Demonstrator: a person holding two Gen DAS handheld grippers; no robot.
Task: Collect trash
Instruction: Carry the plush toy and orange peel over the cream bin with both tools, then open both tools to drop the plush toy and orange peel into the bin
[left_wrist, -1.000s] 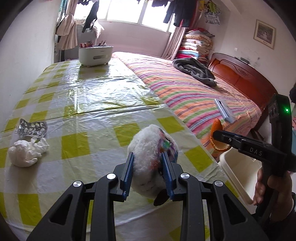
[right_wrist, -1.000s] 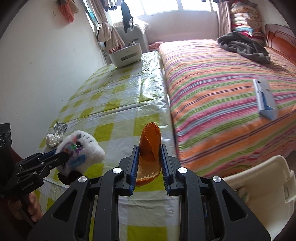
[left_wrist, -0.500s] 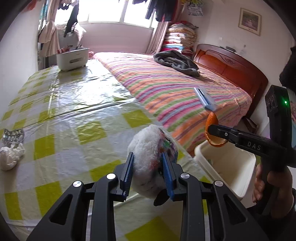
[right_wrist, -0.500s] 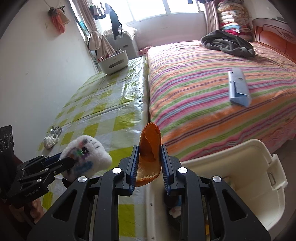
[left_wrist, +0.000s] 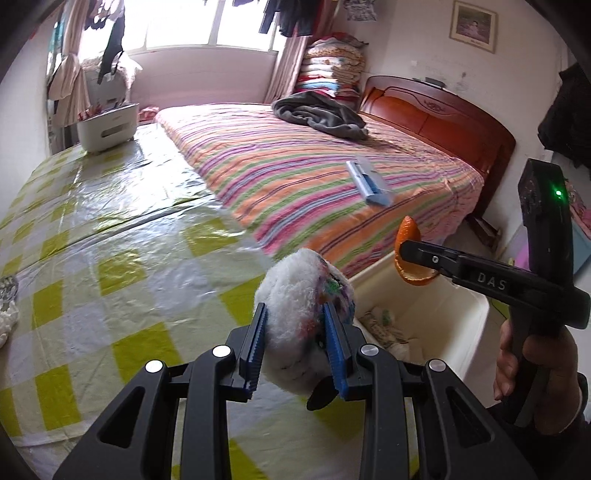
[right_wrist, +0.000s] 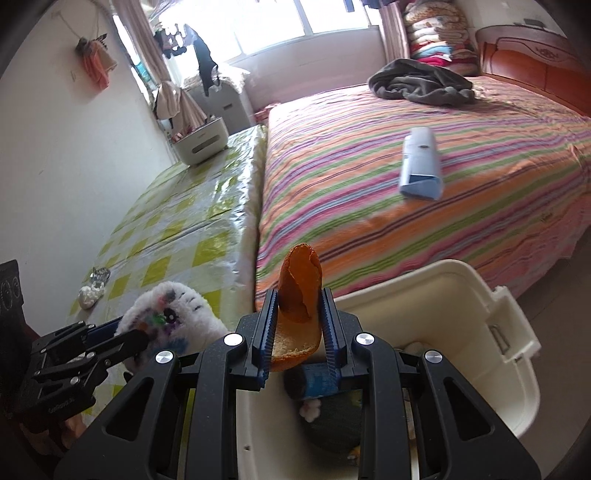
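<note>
The left gripper (left_wrist: 297, 341) squeezed the fluffy toy (left_wrist: 301, 314); the right gripper (right_wrist: 297, 325) pinched the orange peel (right_wrist: 299, 310). Let go early, the peel could miss the bin (right_wrist: 461, 295) at 3 o'clock

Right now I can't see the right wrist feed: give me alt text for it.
The right gripper is shut on an orange peel, held over the open white bin beside the striped bed. At lower left, the left gripper clamps a fluffy white toy by the edge of the checked table.

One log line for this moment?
left gripper: shut on fluffy ball | right gripper: shut on orange peel | over bin
</note>
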